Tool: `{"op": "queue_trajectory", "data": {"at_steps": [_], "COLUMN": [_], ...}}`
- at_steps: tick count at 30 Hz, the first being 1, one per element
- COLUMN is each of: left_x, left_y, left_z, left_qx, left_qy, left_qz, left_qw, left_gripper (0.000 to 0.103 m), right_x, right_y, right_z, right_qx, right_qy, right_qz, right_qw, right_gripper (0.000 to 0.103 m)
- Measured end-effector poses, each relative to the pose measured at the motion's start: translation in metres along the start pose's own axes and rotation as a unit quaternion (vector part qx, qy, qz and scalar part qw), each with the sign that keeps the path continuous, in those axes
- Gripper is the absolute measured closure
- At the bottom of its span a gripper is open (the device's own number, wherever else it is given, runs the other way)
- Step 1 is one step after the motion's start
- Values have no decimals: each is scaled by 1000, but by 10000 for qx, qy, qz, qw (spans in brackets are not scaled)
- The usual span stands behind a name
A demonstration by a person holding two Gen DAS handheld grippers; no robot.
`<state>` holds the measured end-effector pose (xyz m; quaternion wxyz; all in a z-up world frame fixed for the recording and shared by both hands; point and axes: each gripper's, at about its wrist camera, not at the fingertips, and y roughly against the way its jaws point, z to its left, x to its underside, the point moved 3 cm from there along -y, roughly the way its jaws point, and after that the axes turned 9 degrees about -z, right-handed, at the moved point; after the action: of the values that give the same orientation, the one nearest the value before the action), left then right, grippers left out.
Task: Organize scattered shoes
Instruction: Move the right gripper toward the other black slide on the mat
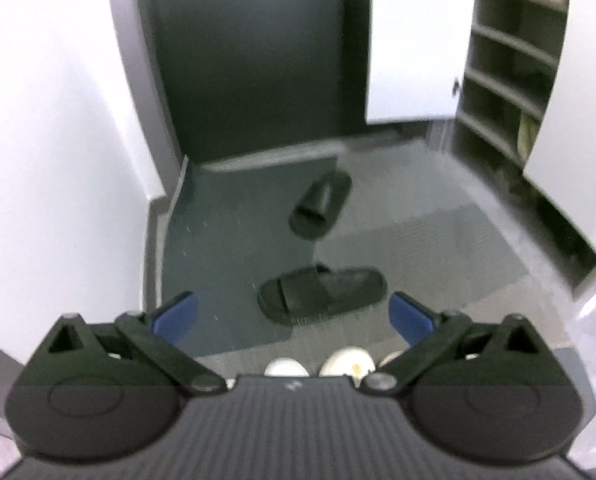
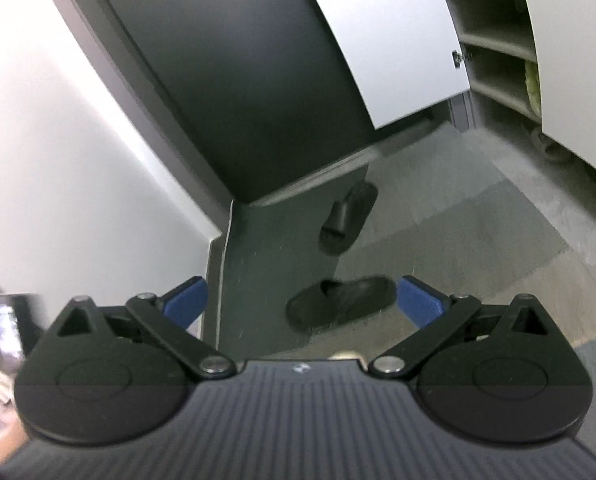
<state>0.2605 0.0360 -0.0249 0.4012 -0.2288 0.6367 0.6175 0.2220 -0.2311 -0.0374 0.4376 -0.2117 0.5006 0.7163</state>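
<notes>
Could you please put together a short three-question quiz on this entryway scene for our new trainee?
1. True or false: the left gripper and the right gripper are both shut on a shoe.
2. How many black slides lie on the floor?
3. The shoe cabinet stands: A) open, B) closed.

Key:
1. False; both are open and empty.
2. Two: the near slide and the far slide.
3. A.

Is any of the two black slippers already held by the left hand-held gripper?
No, the left hand-held gripper is open and empty, and both the near slipper and the far slipper lie on the floor.
</notes>
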Motion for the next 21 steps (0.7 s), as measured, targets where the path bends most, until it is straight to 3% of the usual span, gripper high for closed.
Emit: {"op": "queue_trajectory", "data": {"at_steps": [4, 6, 9, 17, 21], "left_x": [-31, -34, -27, 0, -13], "left_y": [59, 85, 118, 186, 206], "left_z": [23, 30, 38, 50, 48], "left_qx": [-539, -718, -921, -1198, -1168], "left_qy": [-80, -64, 138, 978, 1012], "left_qz": [-453, -531, -461, 31, -169], "left_qw": [9975, 9960, 9946, 9880, 9878], "left_gripper": [0, 0, 0, 0, 0], "right_x": [-2, -1, 3, 31, 42], "right_y": [-54, -79, -105, -136, -139], "right_z": [-1, 5, 27, 80, 102], "right_qx": [73, -254, -288, -692, -1038], "right_qy": [337, 353, 517, 43, 155], "right_qz": [195, 390, 435, 628, 741], "right_qw": [9992, 9983, 9973, 9956, 9917], "right_gripper": [0, 0, 0, 0, 0]}}
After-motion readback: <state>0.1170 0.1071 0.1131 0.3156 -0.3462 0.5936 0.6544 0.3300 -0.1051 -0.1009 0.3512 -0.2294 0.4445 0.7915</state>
